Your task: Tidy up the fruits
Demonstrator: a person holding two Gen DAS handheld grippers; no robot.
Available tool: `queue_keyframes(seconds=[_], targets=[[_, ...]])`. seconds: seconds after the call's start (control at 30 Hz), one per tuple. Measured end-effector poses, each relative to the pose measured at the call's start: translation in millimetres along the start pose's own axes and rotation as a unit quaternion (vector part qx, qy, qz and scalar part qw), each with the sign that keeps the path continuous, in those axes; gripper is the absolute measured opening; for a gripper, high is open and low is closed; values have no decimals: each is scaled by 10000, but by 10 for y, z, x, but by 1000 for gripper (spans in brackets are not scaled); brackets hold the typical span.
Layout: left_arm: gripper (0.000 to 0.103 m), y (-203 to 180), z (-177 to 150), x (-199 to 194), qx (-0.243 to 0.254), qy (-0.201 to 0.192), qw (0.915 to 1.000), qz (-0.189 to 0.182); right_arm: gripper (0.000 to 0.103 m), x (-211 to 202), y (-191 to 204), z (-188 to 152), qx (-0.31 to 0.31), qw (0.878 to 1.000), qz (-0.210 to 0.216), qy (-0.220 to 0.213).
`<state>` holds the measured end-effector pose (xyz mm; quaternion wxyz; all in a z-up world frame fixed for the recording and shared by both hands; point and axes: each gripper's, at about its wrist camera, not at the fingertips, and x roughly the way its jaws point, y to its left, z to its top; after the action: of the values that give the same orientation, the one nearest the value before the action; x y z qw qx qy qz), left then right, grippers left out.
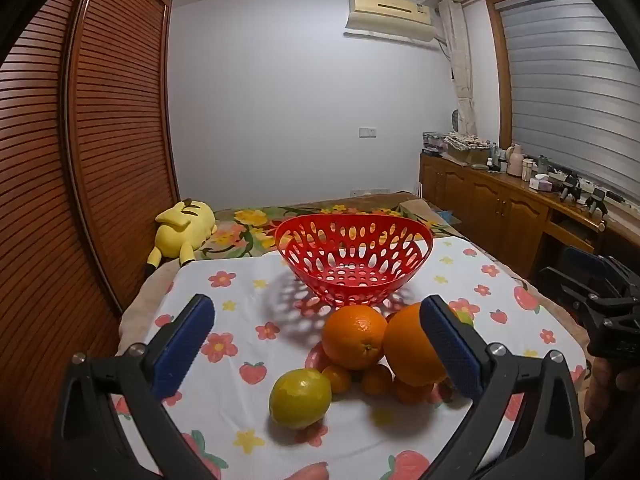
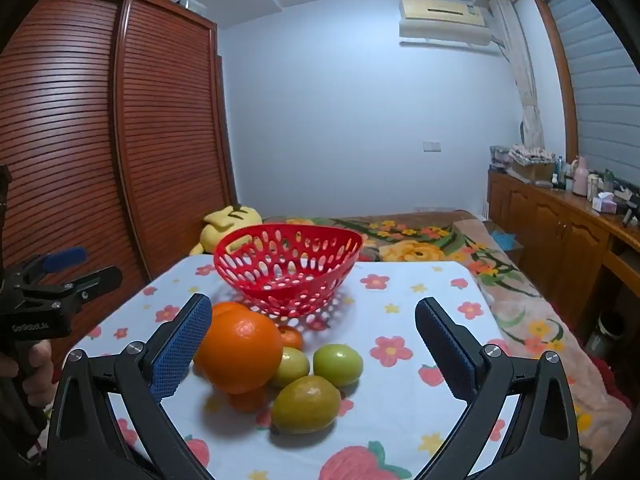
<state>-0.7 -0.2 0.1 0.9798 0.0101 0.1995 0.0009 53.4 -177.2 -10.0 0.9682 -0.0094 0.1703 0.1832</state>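
An empty red perforated basket [image 1: 354, 264] [image 2: 286, 264] stands at the far side of the flowered tablecloth [image 1: 240, 280] [image 2: 400, 300]. In front of it lies a pile of fruit: two big oranges [image 1: 354, 338] [image 2: 240, 354], several small tangerines [image 1: 376, 380] [image 2: 290, 338], a yellow-green lemon [image 1: 300, 398] [image 2: 306, 404] and two green fruits [image 2: 338, 364]. My left gripper [image 1: 316, 312] [image 2: 84, 268] hovers open just short of the pile's left side. My right gripper [image 2: 314, 310] [image 1: 568, 276] is open before the pile's right side. Neither holds anything.
A yellow plush toy [image 1: 182, 232] [image 2: 228, 226] lies on the floral bed [image 2: 420, 240] behind the table. A slatted wooden wardrobe [image 1: 100, 140] is at the left. A cluttered wooden cabinet [image 1: 500, 200] runs along the right. A fingertip [image 1: 312, 472] shows at the bottom edge.
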Motion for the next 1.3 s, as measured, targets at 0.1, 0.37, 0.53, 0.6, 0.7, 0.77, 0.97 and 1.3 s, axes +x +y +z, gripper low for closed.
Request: queue_keyframes(seconds=[0.1, 0.37, 0.53, 0.6, 0.7, 0.77, 0.97, 1.3], targets=[[103, 9, -4, 1, -21, 19, 10000, 3, 103, -12, 5, 7, 32, 10000, 10, -6], [103, -10, -2, -5, 15, 20, 10000, 4, 103, -3, 91, 37, -30, 10000, -16, 18], [103, 30, 15, -47, -21, 23, 10000, -21, 103, -12, 79, 44, -26, 10000, -20, 21], [103, 25, 14, -61, -18, 21, 10000, -19, 103, -5, 50, 30, -38, 10000, 6, 20], [103, 20, 20, -69, -16, 11, 10000, -19, 103, -12, 48, 30, -23, 10000, 10, 18], [103, 27, 31, -86, -18, 9, 10000, -30, 103, -14, 55, 16, -26, 10000, 2, 14], [103, 1, 47, -99, -9, 3, 10000, -18, 103, -36, 58, 19, -30, 10000, -4, 11], [103, -6, 50, -109, -10, -11, 10000, -20, 103, -43, 58, 16, -23, 10000, 2, 18]])
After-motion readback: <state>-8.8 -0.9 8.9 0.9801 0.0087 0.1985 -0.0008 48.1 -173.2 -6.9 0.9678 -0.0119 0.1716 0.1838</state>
